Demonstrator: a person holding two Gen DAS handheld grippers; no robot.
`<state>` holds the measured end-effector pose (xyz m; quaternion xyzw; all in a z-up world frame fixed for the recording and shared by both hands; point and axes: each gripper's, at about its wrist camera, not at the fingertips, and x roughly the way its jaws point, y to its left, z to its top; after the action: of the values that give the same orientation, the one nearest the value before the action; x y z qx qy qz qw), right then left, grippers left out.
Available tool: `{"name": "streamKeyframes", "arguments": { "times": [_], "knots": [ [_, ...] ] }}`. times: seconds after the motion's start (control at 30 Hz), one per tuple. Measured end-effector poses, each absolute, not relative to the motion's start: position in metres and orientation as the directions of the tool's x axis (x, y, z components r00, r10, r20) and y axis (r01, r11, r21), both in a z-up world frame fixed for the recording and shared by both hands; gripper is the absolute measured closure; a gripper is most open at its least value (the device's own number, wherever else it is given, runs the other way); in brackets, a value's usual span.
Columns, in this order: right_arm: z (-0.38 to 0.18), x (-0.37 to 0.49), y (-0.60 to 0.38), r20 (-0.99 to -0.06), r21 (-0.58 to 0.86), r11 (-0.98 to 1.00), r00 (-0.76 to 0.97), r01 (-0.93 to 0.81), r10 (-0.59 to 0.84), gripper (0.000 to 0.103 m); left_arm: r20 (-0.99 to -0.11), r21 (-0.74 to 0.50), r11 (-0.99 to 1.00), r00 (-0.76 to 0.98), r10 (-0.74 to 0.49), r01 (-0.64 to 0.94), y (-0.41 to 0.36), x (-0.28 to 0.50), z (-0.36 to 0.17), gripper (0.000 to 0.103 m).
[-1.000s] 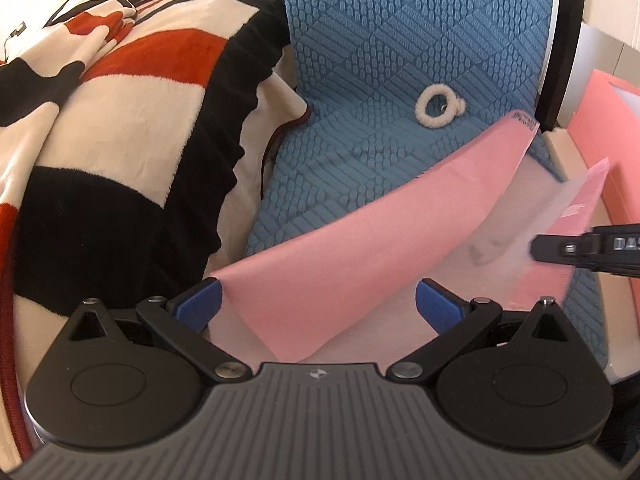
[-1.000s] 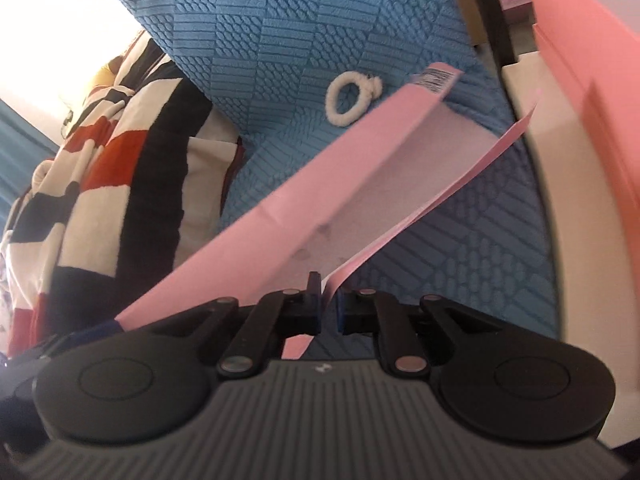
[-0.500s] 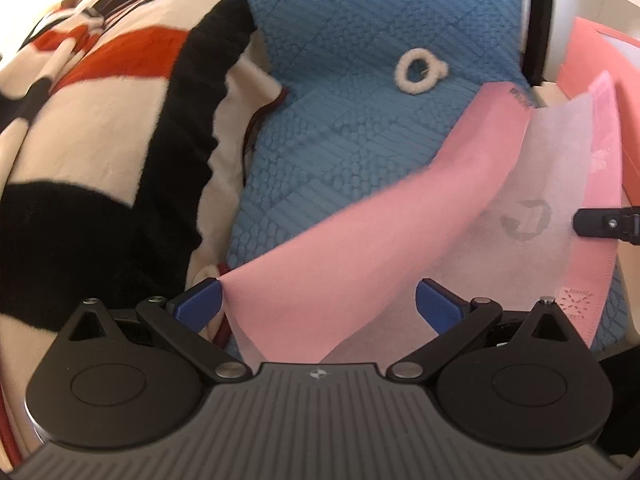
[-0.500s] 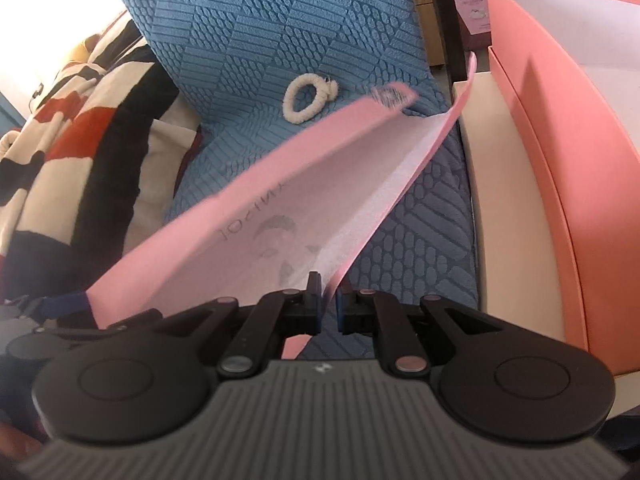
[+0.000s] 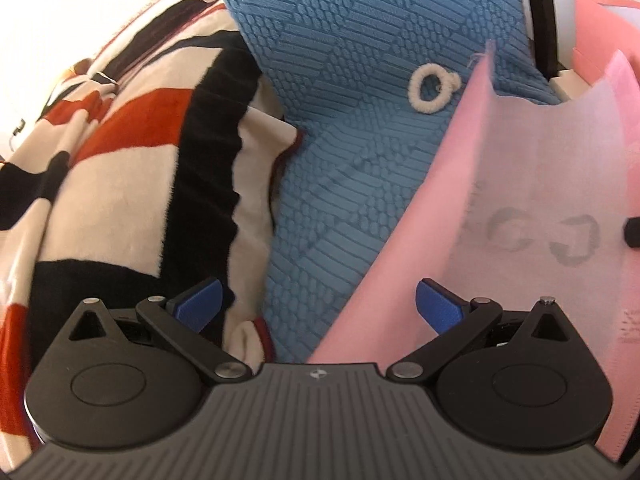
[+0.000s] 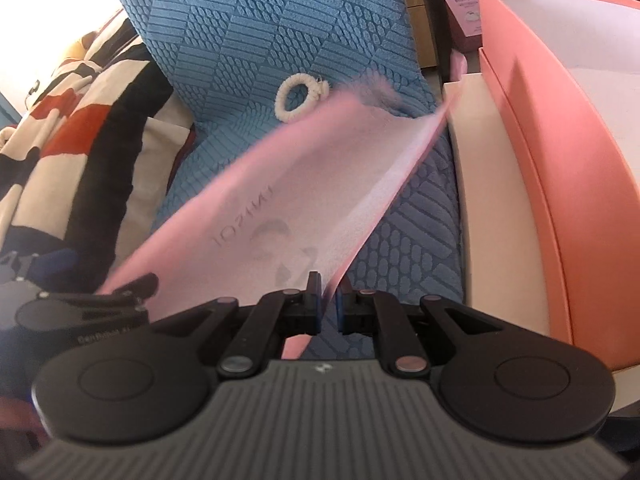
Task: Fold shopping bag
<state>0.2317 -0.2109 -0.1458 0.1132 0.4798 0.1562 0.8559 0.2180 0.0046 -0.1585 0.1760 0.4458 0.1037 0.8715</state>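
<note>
The shopping bag (image 6: 304, 196) is a thin pink non-woven one, lifted off the blue quilted cover (image 6: 248, 40) and stretched in the air above it. Its outer face is a solid soft pink; the inner face is paler, almost white where light comes through, and grey printed lettering and a rounded logo show through it in reverse. A stitched band runs along its right edge in the left wrist view (image 5: 628, 320). The far corner is blurred, ending just beside the white hair tie (image 6: 298, 98), which lies on the cover.

The right gripper (image 6: 329, 300) has its blue pads pressed nearly together on the bag's near edge, holding it. The left gripper (image 5: 318, 308) stands wide apart; the bag's pink sheet passes in front of its right finger (image 5: 438, 306), and no pad presses on it. To the cover's left lies a striped blanket (image 5: 132, 152); to its right stands a pink box (image 6: 560, 160).
</note>
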Motion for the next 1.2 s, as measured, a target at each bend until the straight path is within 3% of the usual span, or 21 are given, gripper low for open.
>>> {"name": "streamKeyframes", "arguments": {
  "times": [0.47,0.67,0.93,1.2],
  "knots": [
    [-0.149,0.235,-0.202,-0.794,0.269,0.949,0.52,-0.163,0.315,0.093,-0.748,0.288,0.95,0.59,0.304,-0.124,0.037,0.229,-0.157,0.0],
    [-0.148,0.24,-0.197,-0.786,0.254,0.953,0.538,-0.167,0.304,0.092,-0.767,0.197,0.967,0.59,0.253,-0.16,0.047,0.237,-0.164,0.008],
    [-0.139,0.252,-0.186,-0.737,0.254,0.948,0.595,-0.194,0.319,0.093,-0.764,0.005,0.992,0.639,0.086,-0.127,0.054,0.233,-0.158,0.009],
    [-0.14,0.255,-0.184,-0.74,0.239,0.954,0.602,-0.181,0.3,0.093,-0.734,-0.145,0.989,0.665,-0.134,0.039,0.027,0.23,-0.149,0.031]
  ]
}}
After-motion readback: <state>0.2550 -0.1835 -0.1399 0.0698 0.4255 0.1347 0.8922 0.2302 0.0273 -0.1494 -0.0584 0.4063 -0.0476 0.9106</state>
